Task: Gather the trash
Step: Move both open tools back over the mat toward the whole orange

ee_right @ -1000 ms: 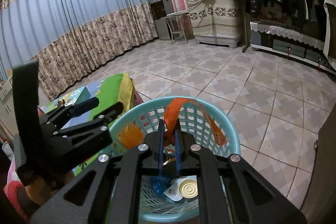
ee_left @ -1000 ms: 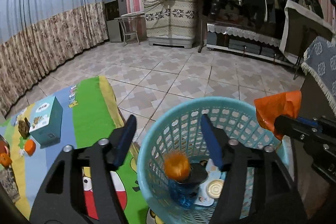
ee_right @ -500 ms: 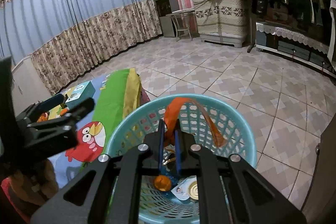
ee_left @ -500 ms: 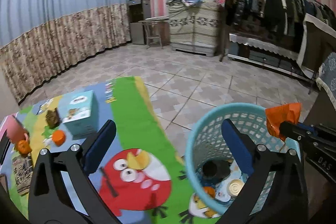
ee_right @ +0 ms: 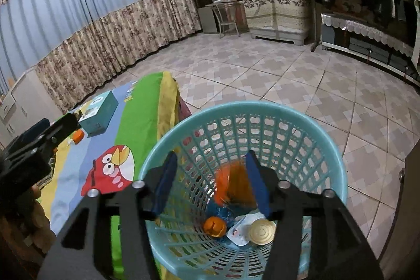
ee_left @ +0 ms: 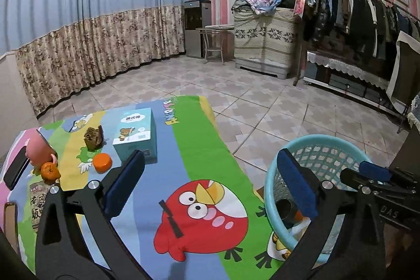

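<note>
Since a second ago my left hand-held gripper (ee_left: 210, 185) has swung away from the basket (ee_right: 338, 164) and over the table (ee_left: 194, 138). Its jaws, then partly closed above the basket, now stand fully apart with nothing between them. My right hand-held gripper (ee_right: 210, 180), which was clamped on an orange plastic bag (ee_right: 231, 185), is opening; the bag has left the pads and appears blurred between the jaws, inside the basket, untouched by either pad.

At the bottom of the teal basket lie an orange peel (ee_right: 214, 226), a round metal lid (ee_right: 262, 231), a blue wrapper (ee_right: 223, 211) and a scrap of printed paper (ee_right: 239, 234). The basket stands on the tiled floor just beside the table's edge.

On the table's cartoon-bird cloth, ahead of my left gripper, remain an orange bottle cap (ee_left: 103, 162), a brown crumpled piece (ee_left: 93, 137), a teal tissue box (ee_left: 137, 135) and another bit of orange peel (ee_left: 50, 171) near a pink cup (ee_left: 39, 148). A dark phone (ee_left: 16, 171) lies at the far left edge, beside the cup.
</note>
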